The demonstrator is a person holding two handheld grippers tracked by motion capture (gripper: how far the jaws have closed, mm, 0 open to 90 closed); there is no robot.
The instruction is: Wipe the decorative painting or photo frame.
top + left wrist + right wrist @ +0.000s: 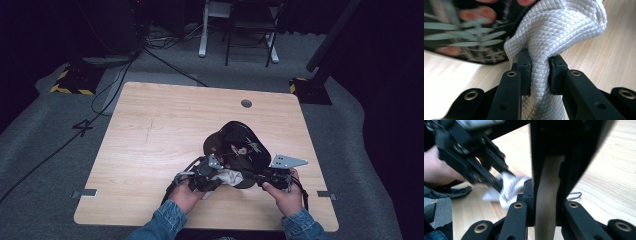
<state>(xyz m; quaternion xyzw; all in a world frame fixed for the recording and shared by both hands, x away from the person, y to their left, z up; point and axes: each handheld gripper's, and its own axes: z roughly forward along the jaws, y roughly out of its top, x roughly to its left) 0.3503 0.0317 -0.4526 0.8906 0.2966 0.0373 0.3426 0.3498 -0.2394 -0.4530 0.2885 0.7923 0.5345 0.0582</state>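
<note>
A black lacquered dish (239,145) painted with green leaves and pink flowers stands tilted over the near middle of the wooden table (160,125). My right gripper (256,177) is shut on its near rim; in the right gripper view the jaws (546,187) clamp the dish's edge (564,140). My left gripper (220,176) is shut on a white quilted cloth (231,176) bunched against the dish. Seen from the left gripper, the cloth (554,30) bulges out between the pads (524,65) next to the dish (461,32). From the right gripper, the left gripper (474,165) presses the cloth (509,187).
A round cable hole (246,103) sits near the table's far edge. A small wire clip (574,195) lies on the wood beside the right gripper. Beyond the table are a chair frame (250,30), floor cables (115,85) and weighted stand bases (75,80).
</note>
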